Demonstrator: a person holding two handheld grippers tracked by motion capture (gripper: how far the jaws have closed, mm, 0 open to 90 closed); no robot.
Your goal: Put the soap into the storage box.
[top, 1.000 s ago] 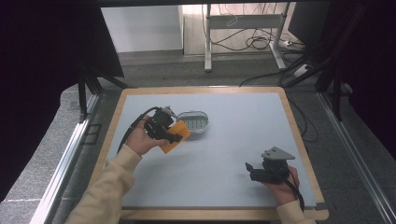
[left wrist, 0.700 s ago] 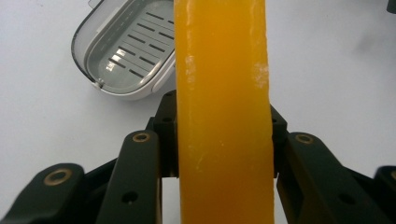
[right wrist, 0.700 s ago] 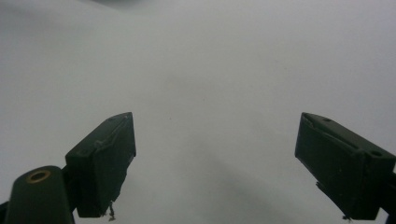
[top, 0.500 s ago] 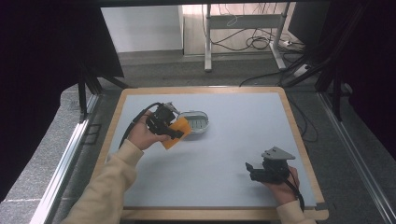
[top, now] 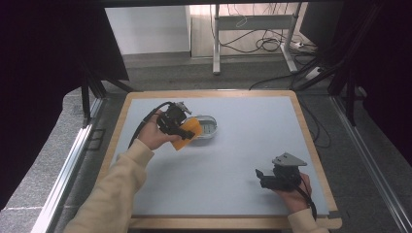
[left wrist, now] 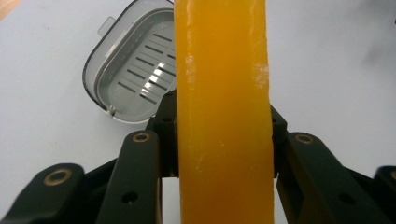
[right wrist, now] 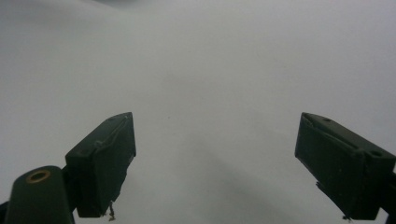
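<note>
You carry the orange bar (top: 187, 133), probably soap, in your left gripper (top: 180, 129), poised beside the slotted grey dish (top: 208, 127) at its three o'clock, likely to set it in. The jaws clamp the bar's flat sides. Your right gripper (top: 262, 175) waits low at five o'clock, jaws wide apart and holding nothing.

The orange bar (left wrist: 223, 112) is running off the left gripper view top and bottom, hiding part of the slotted grey dish (left wrist: 133, 70) behind it.
</note>
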